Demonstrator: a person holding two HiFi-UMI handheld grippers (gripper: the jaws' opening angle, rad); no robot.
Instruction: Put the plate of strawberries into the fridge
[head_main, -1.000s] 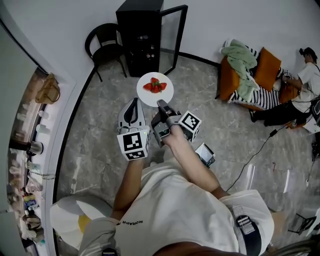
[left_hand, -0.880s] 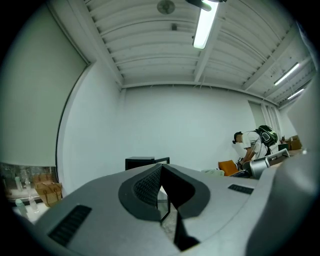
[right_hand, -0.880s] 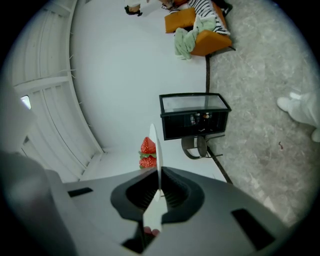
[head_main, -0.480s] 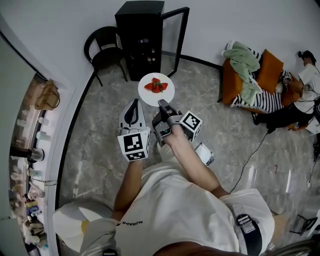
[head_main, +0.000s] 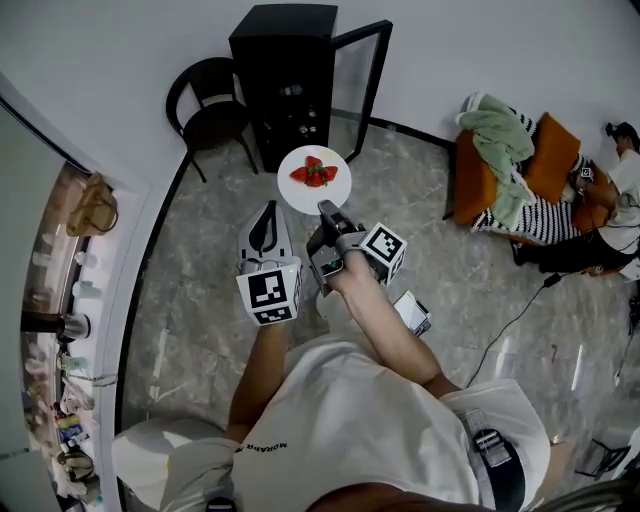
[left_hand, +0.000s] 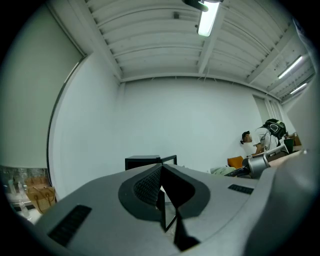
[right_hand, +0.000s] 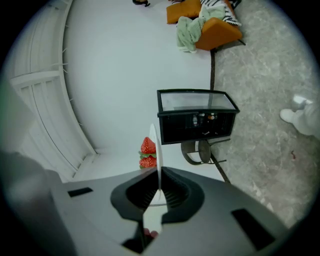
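A white plate (head_main: 313, 178) with red strawberries (head_main: 312, 172) hangs in the air in front of me. My right gripper (head_main: 325, 212) is shut on its near rim. In the right gripper view the plate (right_hand: 156, 145) shows edge-on between the pads, with the strawberries (right_hand: 148, 152) on its left face. My left gripper (head_main: 265, 228) stays beside it on the left, shut, with nothing in it; its pads meet in the left gripper view (left_hand: 161, 172). Ahead by the wall stands the black fridge (head_main: 290, 80), its glass door (head_main: 358, 85) swung open to the right.
A black chair (head_main: 210, 110) stands left of the fridge. An orange sofa (head_main: 500, 160) with a green cloth and a seated person (head_main: 620, 170) are at the right. A cluttered counter (head_main: 60, 300) runs along the left wall. A cable (head_main: 510, 310) lies on the floor.
Both grippers and the plate have moved forward towards the fridge, which now shows larger and nearer. The right gripper's hold on the plate is the same.
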